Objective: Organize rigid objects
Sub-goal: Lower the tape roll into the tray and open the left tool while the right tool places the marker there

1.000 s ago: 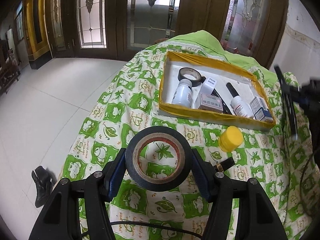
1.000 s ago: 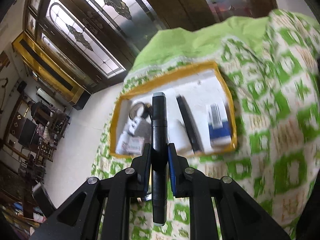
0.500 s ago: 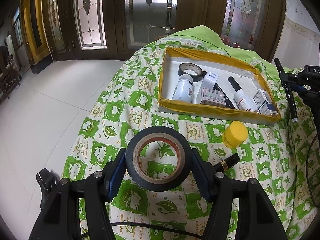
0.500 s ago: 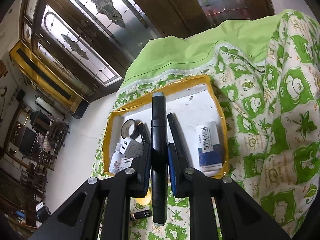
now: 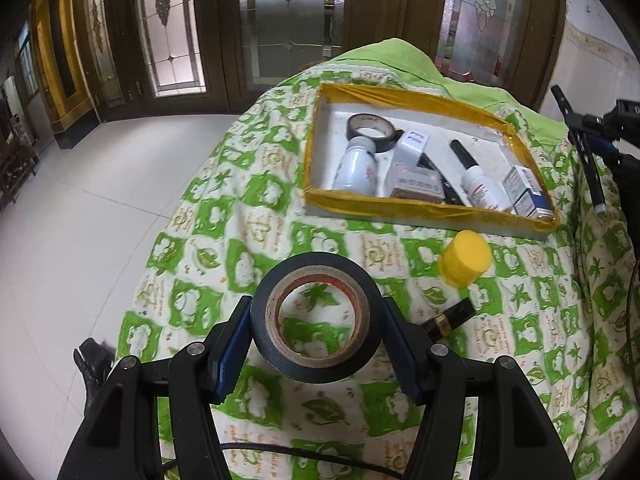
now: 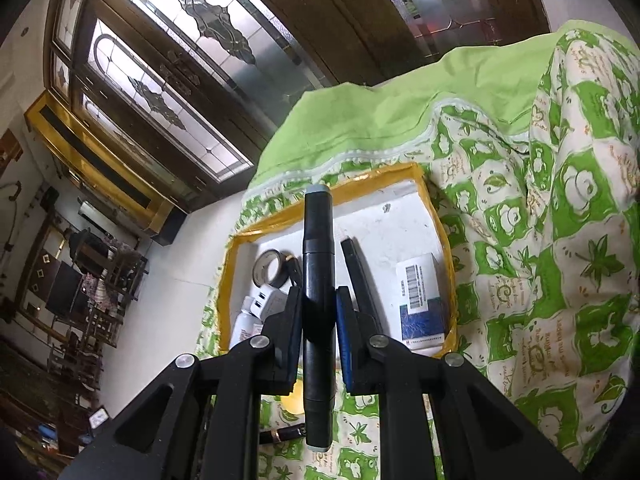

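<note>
My left gripper (image 5: 316, 326) is shut on a black tape roll (image 5: 316, 320), held upright above the green patterned cloth (image 5: 248, 220). Ahead lies a yellow-rimmed tray (image 5: 400, 98) holding another tape roll (image 5: 370, 130), a white bottle (image 5: 356, 170), small boxes and a black pen. My right gripper (image 6: 318, 320) is shut on a black marker (image 6: 318, 264), held lengthwise over the same tray (image 6: 344, 184). That gripper and marker (image 5: 588, 152) also show at the right edge of the left wrist view.
A yellow-capped bottle (image 5: 464, 258) and a black-and-gold tube (image 5: 450, 316) lie on the cloth in front of the tray. White tiled floor (image 5: 80, 200) drops off to the left, with a dark shoe (image 5: 92, 364) beside the cloth. Glass-panelled doors (image 5: 280, 20) stand behind.
The right gripper with the marker has drifted and rolled a little, so the tray sits more centred and sharper in its view. The left gripper has stayed nearly still with the tape roll.
</note>
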Demonstrator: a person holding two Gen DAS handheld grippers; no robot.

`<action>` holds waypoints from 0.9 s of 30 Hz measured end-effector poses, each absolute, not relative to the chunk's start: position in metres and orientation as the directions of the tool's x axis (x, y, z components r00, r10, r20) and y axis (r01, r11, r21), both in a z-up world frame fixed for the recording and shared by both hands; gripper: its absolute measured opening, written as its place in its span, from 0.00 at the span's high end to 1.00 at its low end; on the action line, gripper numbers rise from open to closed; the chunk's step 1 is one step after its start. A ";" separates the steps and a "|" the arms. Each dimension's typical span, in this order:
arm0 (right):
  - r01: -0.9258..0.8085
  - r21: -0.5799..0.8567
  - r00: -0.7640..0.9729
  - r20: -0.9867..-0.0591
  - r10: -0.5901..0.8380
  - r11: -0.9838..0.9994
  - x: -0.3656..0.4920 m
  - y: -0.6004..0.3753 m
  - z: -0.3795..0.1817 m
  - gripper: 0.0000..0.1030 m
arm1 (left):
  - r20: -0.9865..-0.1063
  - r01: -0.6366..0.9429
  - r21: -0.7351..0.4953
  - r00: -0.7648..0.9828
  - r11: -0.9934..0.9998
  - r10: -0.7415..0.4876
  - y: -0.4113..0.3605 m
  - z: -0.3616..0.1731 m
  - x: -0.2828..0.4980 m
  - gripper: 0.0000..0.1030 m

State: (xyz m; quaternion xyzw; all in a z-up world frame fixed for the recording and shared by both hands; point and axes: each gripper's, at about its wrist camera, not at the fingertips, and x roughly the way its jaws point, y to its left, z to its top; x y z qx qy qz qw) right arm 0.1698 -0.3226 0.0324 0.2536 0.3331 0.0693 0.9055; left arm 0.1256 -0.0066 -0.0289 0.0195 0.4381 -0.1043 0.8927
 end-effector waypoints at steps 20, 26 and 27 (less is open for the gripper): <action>0.073 0.452 0.697 -0.660 0.278 0.889 0.243 -0.341 0.016 0.85 | -0.773 0.349 -0.208 0.513 0.914 -0.373 -0.134 0.019 0.238 0.36; 0.066 0.407 0.669 -0.695 0.262 0.911 0.261 -0.332 0.002 0.85 | -0.803 0.346 -0.170 0.494 0.923 -0.333 -0.167 0.000 0.276 0.36; 0.066 0.410 0.666 -0.697 0.266 0.910 0.262 -0.332 0.001 0.85 | -0.809 0.344 -0.164 0.490 0.925 -0.326 -0.171 -0.003 0.281 0.36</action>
